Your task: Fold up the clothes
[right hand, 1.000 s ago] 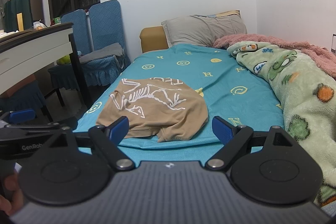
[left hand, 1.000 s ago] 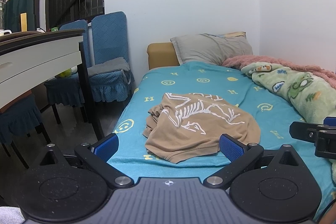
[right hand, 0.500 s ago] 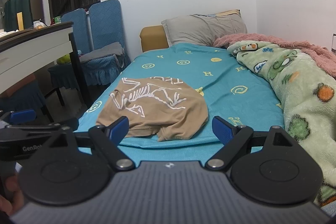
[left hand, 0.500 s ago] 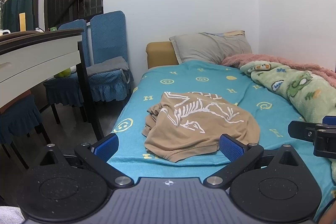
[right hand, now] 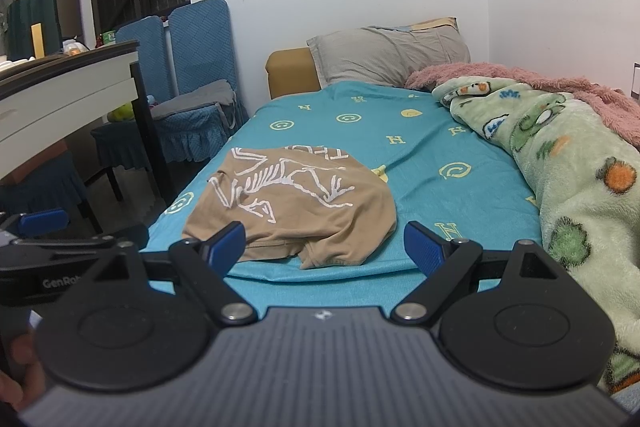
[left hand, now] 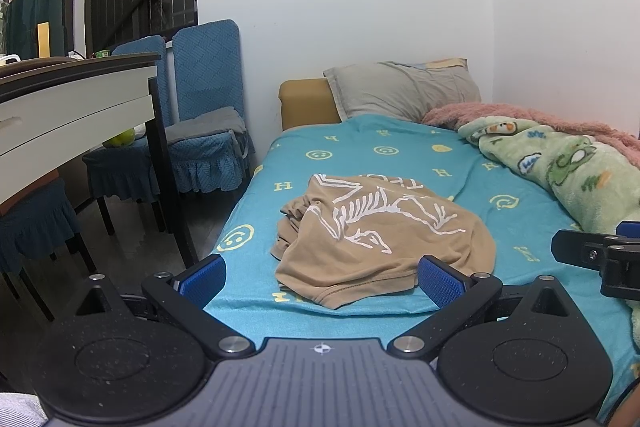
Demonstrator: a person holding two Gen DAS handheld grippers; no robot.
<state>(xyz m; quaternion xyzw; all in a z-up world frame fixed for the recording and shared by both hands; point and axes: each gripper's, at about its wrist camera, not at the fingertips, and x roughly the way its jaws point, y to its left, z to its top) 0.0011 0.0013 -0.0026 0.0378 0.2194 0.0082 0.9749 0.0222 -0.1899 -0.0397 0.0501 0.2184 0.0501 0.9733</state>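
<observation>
While both tools hover short of the bed's near edge, the tan shirt (left hand: 380,235) lies crumpled on the teal sheet (left hand: 360,151), skeleton print up, touching neither. Left tool (left hand: 320,277) spread wide, empty. Right tool (right hand: 325,245) spread wide, empty. Green blanket (right hand: 568,163) bunched along the bed's right side; grey pillow (left hand: 400,89) at the head.

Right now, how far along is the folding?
Nothing done: the shirt lies crumpled on the bed, no fold made. Nothing in hand: left gripper and right gripper are open, short of it. Left: grasp, spread flat, fold.
</observation>
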